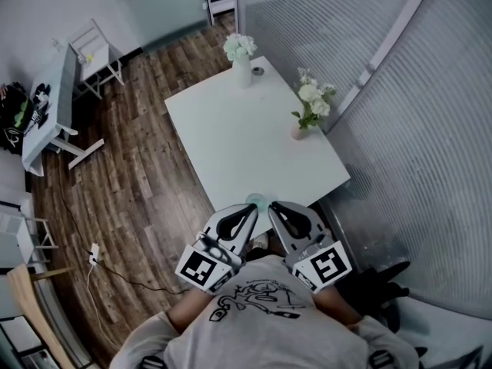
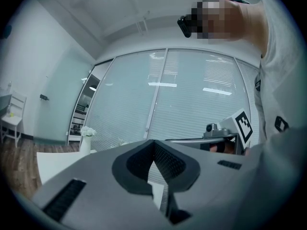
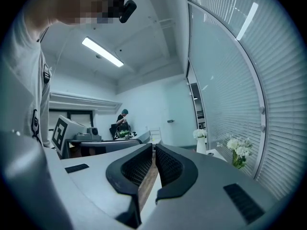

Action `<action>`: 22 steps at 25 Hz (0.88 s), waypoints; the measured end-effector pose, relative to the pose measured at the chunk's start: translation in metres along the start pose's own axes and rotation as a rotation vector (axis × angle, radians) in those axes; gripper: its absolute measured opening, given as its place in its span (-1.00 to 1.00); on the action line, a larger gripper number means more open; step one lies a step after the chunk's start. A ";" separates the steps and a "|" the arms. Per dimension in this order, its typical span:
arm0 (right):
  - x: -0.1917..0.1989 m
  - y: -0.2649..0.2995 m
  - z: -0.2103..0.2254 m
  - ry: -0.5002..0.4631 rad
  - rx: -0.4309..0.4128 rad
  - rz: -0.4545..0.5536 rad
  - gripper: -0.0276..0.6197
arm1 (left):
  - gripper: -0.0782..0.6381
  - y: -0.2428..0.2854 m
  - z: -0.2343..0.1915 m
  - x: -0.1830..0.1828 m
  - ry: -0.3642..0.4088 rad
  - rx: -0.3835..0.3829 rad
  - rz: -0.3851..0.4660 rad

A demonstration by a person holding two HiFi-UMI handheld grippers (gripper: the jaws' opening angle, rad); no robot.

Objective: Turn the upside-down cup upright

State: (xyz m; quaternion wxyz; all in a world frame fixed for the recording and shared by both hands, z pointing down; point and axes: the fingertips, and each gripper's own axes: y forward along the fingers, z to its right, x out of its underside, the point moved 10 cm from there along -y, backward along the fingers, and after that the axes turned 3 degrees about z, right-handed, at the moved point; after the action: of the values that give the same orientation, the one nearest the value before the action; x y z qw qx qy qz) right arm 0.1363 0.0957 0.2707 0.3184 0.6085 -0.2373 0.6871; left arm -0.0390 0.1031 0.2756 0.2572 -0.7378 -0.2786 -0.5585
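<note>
Two grippers, the left gripper (image 1: 247,212) and the right gripper (image 1: 277,210), show side by side in the head view at the near edge of the white table (image 1: 231,129). A pale green cup (image 1: 257,201) stands at that edge, just beyond both tips; which way up it stands cannot be told. A flower vase (image 1: 241,68) stands at the far edge. Left gripper view: jaws fully together, nothing between them. Right gripper view: jaws together, nothing held.

Below me, a white table (image 1: 254,144) stands on a dark wood plank floor (image 1: 131,183). A curved wall of ribbed glass (image 1: 430,114) runs along my right. A white desk (image 1: 50,114) and a white chair (image 1: 96,56) stand at far left. A strip light (image 3: 102,52) glows on the ceiling.
</note>
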 end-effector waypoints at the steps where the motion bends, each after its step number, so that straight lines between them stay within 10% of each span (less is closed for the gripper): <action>1: 0.000 0.000 0.005 0.003 0.002 -0.002 -0.77 | -0.77 0.005 0.000 0.000 0.000 0.001 -0.001; 22: 0.003 0.016 0.037 -0.011 -0.002 -0.053 -0.77 | -0.77 0.033 -0.019 0.008 -0.006 -0.013 -0.023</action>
State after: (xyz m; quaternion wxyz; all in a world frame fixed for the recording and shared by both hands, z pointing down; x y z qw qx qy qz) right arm 0.1494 0.0588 0.2801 0.3360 0.6179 -0.2235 0.6748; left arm -0.0273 0.0677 0.2852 0.2451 -0.7378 -0.2842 -0.5610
